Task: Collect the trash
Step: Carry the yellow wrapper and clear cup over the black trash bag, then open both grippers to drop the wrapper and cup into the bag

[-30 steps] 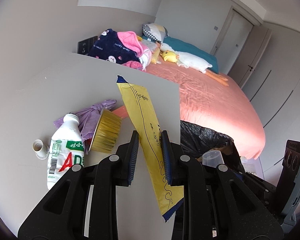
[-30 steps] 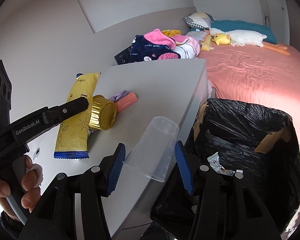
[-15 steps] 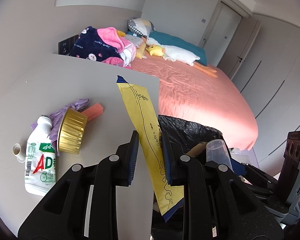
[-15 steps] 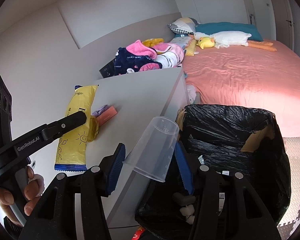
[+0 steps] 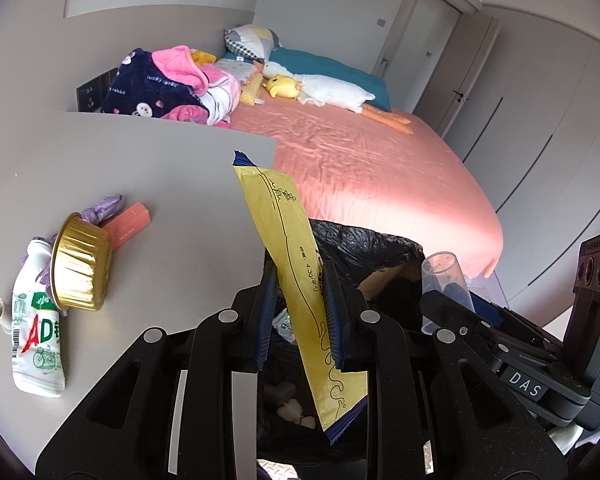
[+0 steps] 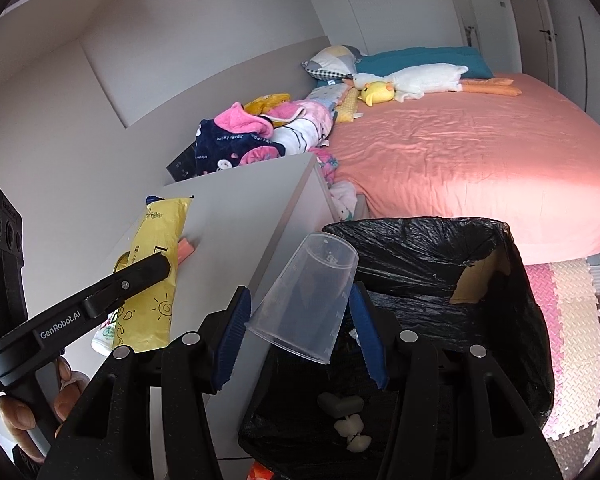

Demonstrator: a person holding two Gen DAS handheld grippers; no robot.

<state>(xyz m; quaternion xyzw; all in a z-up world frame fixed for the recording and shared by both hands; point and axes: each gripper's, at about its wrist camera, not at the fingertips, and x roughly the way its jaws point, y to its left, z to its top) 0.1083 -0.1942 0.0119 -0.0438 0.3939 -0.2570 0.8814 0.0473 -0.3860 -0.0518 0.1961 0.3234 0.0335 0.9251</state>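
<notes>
My left gripper (image 5: 298,312) is shut on a long yellow snack wrapper (image 5: 288,240), held upright over the near edge of the black-lined trash bin (image 5: 364,244). The wrapper also shows in the right wrist view (image 6: 156,256). My right gripper (image 6: 300,326) is shut on a clear plastic cup (image 6: 306,300), tilted, above the bin's (image 6: 440,248) left rim. The cup also shows in the left wrist view (image 5: 444,276). Crumpled white scraps (image 6: 350,424) lie at the bin's bottom.
On the grey cabinet top (image 5: 160,176) lie a white AD drink bottle (image 5: 36,328), a gold foil cup (image 5: 80,268), a purple wrapper (image 5: 104,206) and a pink box (image 5: 130,222). A pink bed (image 6: 480,152) with clothes and a plush duck stands behind.
Both grippers have moved right, off the cabinet top and over the trash bin, still holding the wrapper and the cup. The bin's inside now shows below both.
</notes>
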